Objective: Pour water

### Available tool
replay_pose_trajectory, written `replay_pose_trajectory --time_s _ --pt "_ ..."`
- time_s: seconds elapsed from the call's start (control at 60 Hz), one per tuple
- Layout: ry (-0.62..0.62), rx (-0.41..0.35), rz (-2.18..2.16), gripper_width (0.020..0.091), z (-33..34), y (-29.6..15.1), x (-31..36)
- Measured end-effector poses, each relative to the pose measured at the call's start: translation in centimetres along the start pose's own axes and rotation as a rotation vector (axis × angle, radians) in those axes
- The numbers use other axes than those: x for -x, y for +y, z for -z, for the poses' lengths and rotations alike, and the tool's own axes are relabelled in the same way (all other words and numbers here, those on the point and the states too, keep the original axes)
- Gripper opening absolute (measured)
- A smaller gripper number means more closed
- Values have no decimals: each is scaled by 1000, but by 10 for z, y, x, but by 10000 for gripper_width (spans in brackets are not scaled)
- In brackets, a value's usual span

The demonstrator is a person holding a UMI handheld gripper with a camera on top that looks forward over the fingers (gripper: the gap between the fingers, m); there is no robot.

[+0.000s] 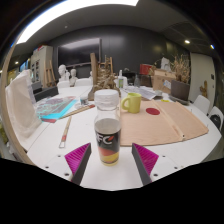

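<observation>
A clear plastic bottle (107, 128) with a white cap and a dark red-and-yellow label stands upright on the white table (170, 160), between my two fingers and slightly ahead of them. My gripper (112, 160) is open, with a gap between each magenta pad and the bottle. A yellow-green mug (131, 102) stands on the table beyond the bottle, its handle to the left.
A tan sheet (165, 122) with a small red disc (152, 111) lies to the right of the bottle. A wooden stand (103, 75) rises behind the mug. A red-handled tool (66, 132) and a clear tray (52, 106) lie to the left. Chairs and shelves fill the back.
</observation>
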State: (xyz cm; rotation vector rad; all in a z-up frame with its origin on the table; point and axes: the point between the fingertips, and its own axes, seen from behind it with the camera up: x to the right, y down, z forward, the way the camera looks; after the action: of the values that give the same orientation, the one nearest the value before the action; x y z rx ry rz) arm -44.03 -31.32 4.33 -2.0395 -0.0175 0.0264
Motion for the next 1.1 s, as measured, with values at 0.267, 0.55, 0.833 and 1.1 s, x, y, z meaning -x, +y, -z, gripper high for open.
replay_pose_trajectory --time_s 0.267,0.55,0.833,1.1 --pt "32 -71 -53 432 -40 -16 3" --pt "28 -47 19 251 -38 -13 11" --pt "-34 -149 -31 251 -34 -120 41" --pt "-265 -266 -514 248 -93 -270 71"
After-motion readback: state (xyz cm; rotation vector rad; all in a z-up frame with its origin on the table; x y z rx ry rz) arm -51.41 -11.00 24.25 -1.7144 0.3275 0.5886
